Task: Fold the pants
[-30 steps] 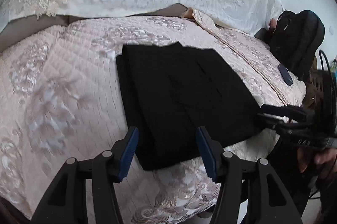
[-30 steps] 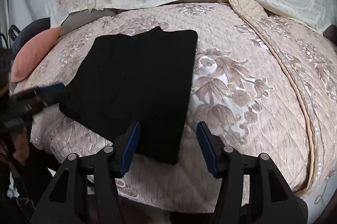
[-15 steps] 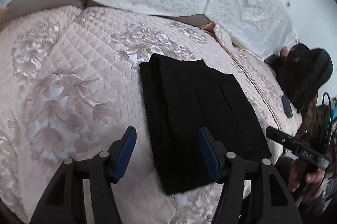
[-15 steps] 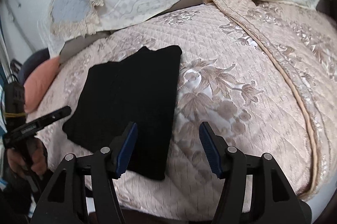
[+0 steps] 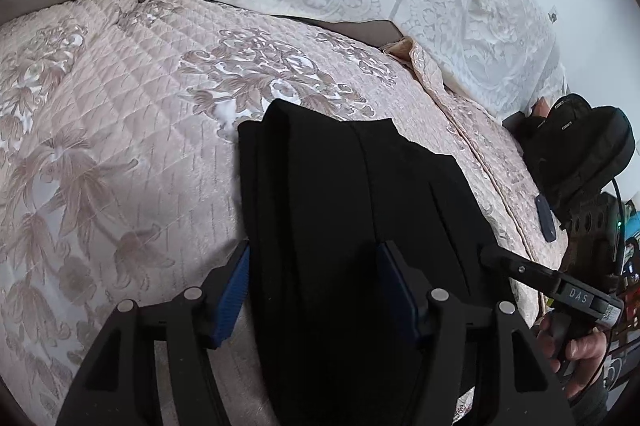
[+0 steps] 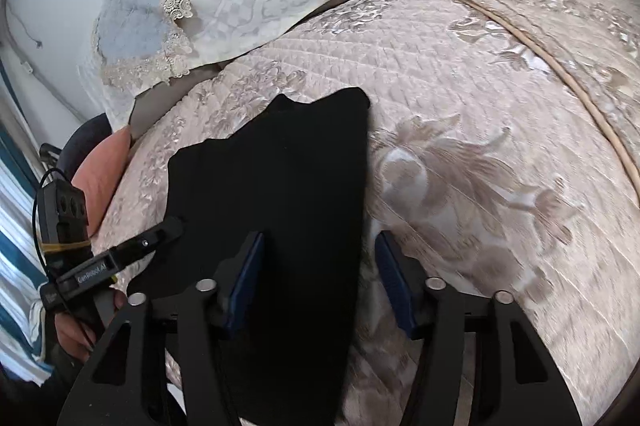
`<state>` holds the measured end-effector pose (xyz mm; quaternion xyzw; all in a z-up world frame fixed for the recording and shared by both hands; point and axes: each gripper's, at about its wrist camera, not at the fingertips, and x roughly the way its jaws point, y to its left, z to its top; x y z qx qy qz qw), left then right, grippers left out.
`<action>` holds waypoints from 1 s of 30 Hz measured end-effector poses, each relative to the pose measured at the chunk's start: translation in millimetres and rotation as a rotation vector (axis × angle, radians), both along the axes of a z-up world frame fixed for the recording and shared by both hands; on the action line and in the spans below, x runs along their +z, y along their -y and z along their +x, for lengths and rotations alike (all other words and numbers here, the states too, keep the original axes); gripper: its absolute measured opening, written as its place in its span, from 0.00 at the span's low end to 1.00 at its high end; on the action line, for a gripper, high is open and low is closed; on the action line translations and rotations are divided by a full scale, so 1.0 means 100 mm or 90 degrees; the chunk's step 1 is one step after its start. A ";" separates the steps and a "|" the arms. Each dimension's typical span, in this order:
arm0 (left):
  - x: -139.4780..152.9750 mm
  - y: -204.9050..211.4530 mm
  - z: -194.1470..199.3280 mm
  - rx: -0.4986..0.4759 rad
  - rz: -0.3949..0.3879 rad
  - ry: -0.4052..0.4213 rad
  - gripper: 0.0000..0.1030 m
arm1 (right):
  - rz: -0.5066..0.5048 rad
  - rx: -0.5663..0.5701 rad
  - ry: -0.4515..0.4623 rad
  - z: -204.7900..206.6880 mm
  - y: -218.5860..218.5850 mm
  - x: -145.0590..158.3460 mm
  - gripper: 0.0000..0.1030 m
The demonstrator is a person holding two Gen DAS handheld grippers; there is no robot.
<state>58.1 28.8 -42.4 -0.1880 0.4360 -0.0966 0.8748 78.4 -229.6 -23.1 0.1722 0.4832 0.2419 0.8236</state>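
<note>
Quilted pink floral bedspread [image 5: 120,153] carries folded black fabric pants [image 5: 340,218] at its near edge. Left tool [image 5: 314,286] and right tool [image 6: 316,278] straddle corners, unclamped, right narrowing; seat pads fully before lifting evenly.

Both claws [image 5: 314,290] [image 6: 318,284] open, angled downward

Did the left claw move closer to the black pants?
Yes. The left claw has come in over the near end of the black pants; before, it was short of them. The pants keep their place on the flowered bedspread.
</note>
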 end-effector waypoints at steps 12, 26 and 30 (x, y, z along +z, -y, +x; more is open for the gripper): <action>-0.03 0.05 -0.07 -0.013 -0.007 0.001 0.62 | 0.022 0.018 -0.017 0.05 -0.07 -0.10 0.44; 0.21 0.17 -0.10 -0.025 0.024 0.024 0.27 | 0.016 0.029 0.014 -0.01 -0.19 0.17 0.15; 0.34 0.11 -0.15 -0.024 0.021 0.039 0.22 | 0.018 0.050 0.045 -0.07 -0.30 0.36 0.15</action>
